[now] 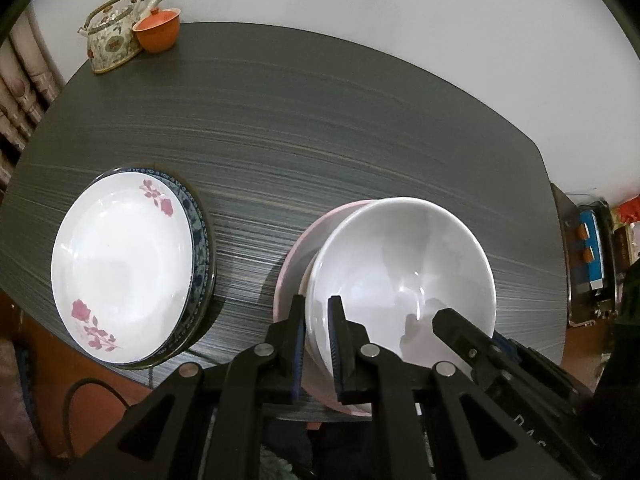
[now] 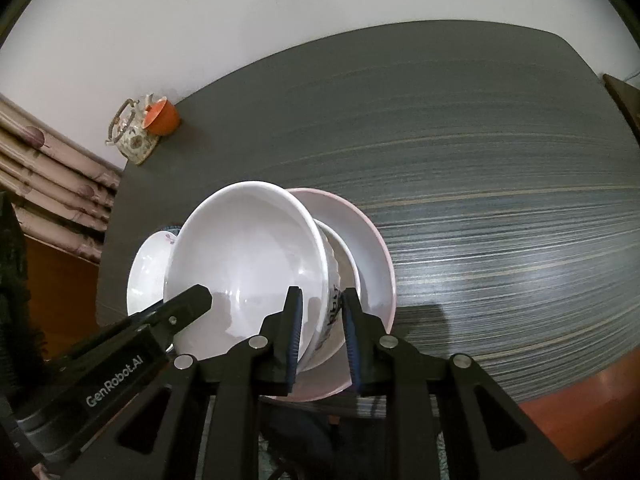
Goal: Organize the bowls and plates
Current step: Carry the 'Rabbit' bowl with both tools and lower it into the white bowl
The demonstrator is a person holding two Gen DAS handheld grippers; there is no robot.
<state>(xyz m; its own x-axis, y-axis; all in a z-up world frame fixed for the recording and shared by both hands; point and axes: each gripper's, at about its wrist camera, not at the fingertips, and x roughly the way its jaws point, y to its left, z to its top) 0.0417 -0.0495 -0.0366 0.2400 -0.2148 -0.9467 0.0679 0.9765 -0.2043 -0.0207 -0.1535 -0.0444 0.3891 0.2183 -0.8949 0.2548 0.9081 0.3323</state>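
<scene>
A large white bowl (image 1: 400, 264) hangs tilted over a second bowl (image 2: 347, 254) that sits in a pink-rimmed plate (image 2: 370, 240) near the table's front edge. My left gripper (image 1: 316, 308) is shut on the bowl's left rim, one pad inside and one outside. My right gripper (image 2: 322, 300) straddles the opposite wall: its inner pad lies against the inside, while its outer pad stands a little off the printed outer wall. A white plate with pink flowers (image 1: 120, 264) rests on a blue-patterned plate (image 1: 198, 232) to the left.
A flowered teapot (image 1: 112, 36) and an orange lidded cup (image 1: 158, 32) stand at the far left corner of the dark striped table (image 1: 320, 120). A white wall runs behind it. Curtains hang at the left, and a cluttered shelf (image 1: 592, 256) stands to the right.
</scene>
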